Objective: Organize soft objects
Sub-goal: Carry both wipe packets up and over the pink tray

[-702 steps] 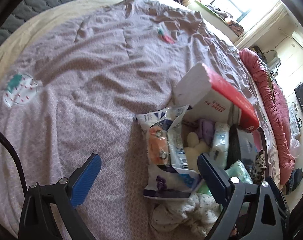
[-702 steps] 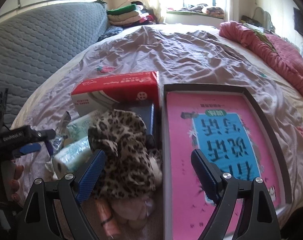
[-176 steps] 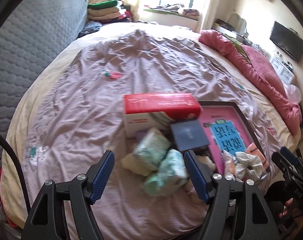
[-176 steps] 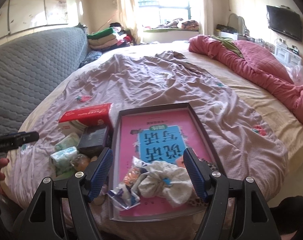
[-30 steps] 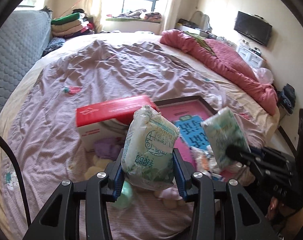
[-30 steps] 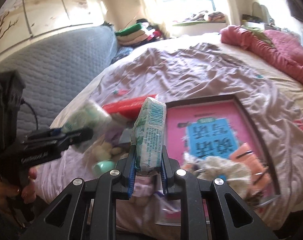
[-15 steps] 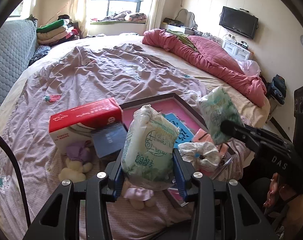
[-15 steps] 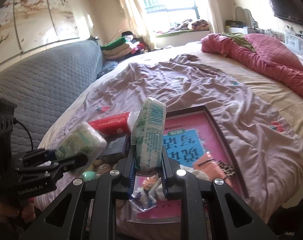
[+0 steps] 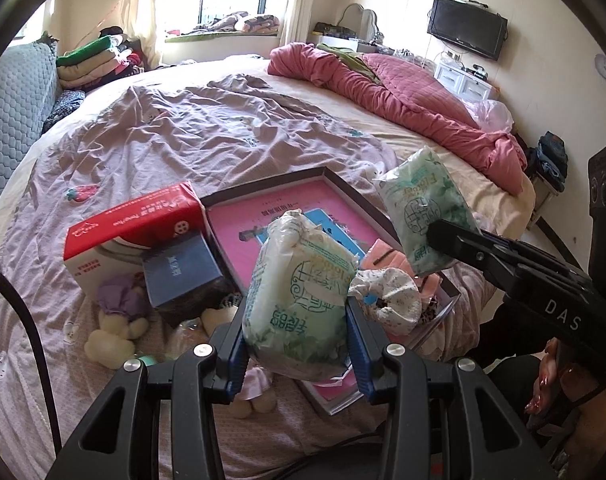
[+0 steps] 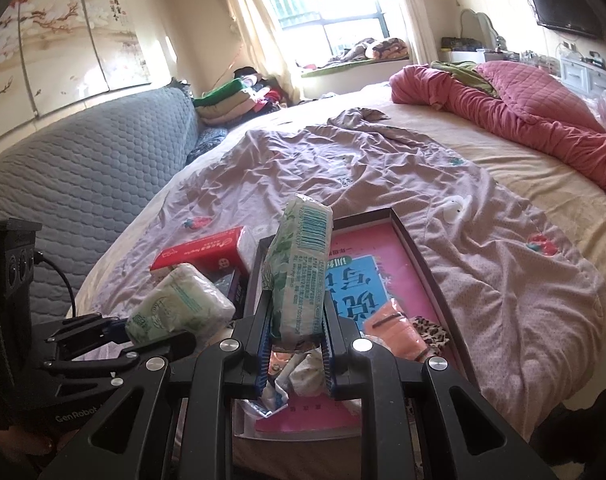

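My left gripper [image 9: 297, 350] is shut on a green-and-white tissue pack [image 9: 299, 300], held high above the bed's near edge. My right gripper [image 10: 297, 344] is shut on a second green tissue pack [image 10: 299, 268], held upright over the dark tray [image 10: 423, 264]. Each gripper shows in the other's view: the right one [image 9: 435, 236] with its pack [image 9: 423, 220], the left one [image 10: 119, 328] with its pack [image 10: 179, 308]. The tray [image 9: 335, 178] has a pink and blue base and holds a white scrunchie [image 9: 387, 296], an orange item [image 10: 395, 332] and a leopard-print piece [image 10: 429, 334].
A red and white tissue box [image 9: 131, 228] and a dark blue box [image 9: 181, 270] lie left of the tray. A plush toy [image 9: 115, 320] lies near them. A pink quilt [image 9: 403, 100] lies along the bed's far right. A grey padded headboard [image 10: 63, 168] is on the left.
Both grippers have risen and pulled back with their tissue packs. More of the room and the whole tray have come into view.
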`<state>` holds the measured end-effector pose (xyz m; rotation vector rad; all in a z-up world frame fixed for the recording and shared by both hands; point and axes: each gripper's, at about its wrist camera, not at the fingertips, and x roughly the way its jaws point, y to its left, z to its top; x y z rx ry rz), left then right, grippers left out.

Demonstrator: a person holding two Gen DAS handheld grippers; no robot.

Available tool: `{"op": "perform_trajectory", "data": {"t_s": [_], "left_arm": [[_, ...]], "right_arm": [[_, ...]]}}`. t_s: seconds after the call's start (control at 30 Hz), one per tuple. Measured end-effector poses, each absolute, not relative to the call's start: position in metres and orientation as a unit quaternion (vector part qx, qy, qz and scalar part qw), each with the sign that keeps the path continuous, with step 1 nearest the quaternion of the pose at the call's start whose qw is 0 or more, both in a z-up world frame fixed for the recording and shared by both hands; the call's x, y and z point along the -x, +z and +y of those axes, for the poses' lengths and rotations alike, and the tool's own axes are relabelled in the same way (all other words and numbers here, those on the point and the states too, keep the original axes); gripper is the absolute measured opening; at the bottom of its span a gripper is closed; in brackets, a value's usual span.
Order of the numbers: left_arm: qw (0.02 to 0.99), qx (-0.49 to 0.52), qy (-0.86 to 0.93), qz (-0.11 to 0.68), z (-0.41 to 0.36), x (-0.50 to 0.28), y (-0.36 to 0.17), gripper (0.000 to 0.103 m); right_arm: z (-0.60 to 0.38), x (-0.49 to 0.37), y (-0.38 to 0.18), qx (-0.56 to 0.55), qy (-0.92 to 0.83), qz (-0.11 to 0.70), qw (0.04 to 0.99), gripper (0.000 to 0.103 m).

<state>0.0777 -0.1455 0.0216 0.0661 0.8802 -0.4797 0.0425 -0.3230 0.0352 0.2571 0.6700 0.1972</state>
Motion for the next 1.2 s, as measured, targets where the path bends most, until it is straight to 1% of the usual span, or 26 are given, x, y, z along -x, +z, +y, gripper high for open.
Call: {"op": "perform_trajectory", "data": {"t_s": [0.43,0.8,1.2], "left_arm": [[0.867,-0.029,-0.215,0.448,-0.157,-0.094,-0.007,0.043],[0.861,-0.056,-0.188,0.470,-0.167,-0.109,-0.039,0.043],[0.852,-0.057,-0.193,0.483,-0.176,-0.117,-0.056,0.043]], "right_arm": [[-0.330,-0.048,0.011,-0.132,0.099,0.351,0.922,0.022],[-0.322,-0.057,-0.020,-0.127,0.114,0.393,0.904,0.022],[-0.324,-0.066,-0.047,-0.128,0.108,0.421,0.891,0.022]]}}
